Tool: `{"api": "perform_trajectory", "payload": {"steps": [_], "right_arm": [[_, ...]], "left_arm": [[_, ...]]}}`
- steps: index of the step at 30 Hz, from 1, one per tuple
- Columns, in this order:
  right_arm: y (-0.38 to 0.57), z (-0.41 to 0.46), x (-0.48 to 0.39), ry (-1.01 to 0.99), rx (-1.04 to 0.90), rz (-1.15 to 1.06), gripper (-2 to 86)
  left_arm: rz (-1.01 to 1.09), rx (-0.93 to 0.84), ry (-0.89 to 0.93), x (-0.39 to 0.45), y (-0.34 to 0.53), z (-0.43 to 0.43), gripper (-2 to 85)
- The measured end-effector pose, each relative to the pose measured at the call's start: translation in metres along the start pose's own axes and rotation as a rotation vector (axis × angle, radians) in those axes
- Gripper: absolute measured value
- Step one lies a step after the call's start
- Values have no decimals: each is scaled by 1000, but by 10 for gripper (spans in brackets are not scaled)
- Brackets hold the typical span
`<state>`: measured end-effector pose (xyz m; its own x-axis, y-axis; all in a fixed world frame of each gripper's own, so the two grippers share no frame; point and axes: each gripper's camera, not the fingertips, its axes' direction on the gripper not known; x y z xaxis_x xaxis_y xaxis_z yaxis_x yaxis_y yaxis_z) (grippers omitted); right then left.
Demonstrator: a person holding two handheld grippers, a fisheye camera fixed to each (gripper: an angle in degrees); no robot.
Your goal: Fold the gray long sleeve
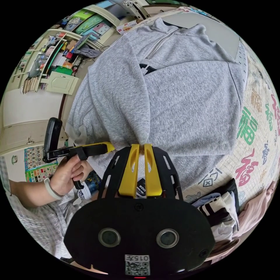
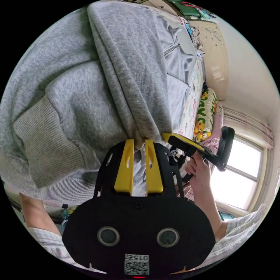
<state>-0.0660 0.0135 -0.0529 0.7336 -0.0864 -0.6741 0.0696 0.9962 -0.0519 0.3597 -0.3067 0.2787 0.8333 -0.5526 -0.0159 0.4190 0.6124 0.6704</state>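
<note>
Two grippers pinch the hem of one gray knit long-sleeve top on a bed mat.

The gray knit long-sleeve zip-collar top lies on the cream bed mat printed with coloured characters, collar away from the person, with one sleeve folded across its front. In the left gripper view the left gripper has its two yellow jaws drawn narrow, a gather of the top's lower edge clamped between them. In the right gripper view the right gripper likewise has both jaws closed close together on a bunch of the gray fabric, beside one ribbed cuff. Each gripper is held in one hand. One stack of folded clothes sits on the mat near the left gripper. One yellow duck-print pillow rests beyond the top.
</note>
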Motion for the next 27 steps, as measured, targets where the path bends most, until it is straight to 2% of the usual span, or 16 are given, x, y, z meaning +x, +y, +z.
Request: {"api": "perform_trajectory", "payload": {"steps": [5,12,15,18,21,27], "right_arm": [[0,-32,3,-53,-17,44,2],[-3,-49,-9,-163,-92,81,-9],[-19,-58,-5,-174,-149,124,-5],[-33,-83,-5,-113,-186,167,6],[-49,-124,4,-122,-207,291,11],[-110,-211,41,-225,-124,579,21]], "left_arm": [[-12,-4,18,27,-24,38,11],[-57,-94,97,55,-59,121,14],[-43,-117,32,82,-78,144,22],[-21,-174,-132,125,-100,154,37],[-48,-182,-14,159,-144,119,31],[-25,-50,153,186,-335,-25,12]]}}
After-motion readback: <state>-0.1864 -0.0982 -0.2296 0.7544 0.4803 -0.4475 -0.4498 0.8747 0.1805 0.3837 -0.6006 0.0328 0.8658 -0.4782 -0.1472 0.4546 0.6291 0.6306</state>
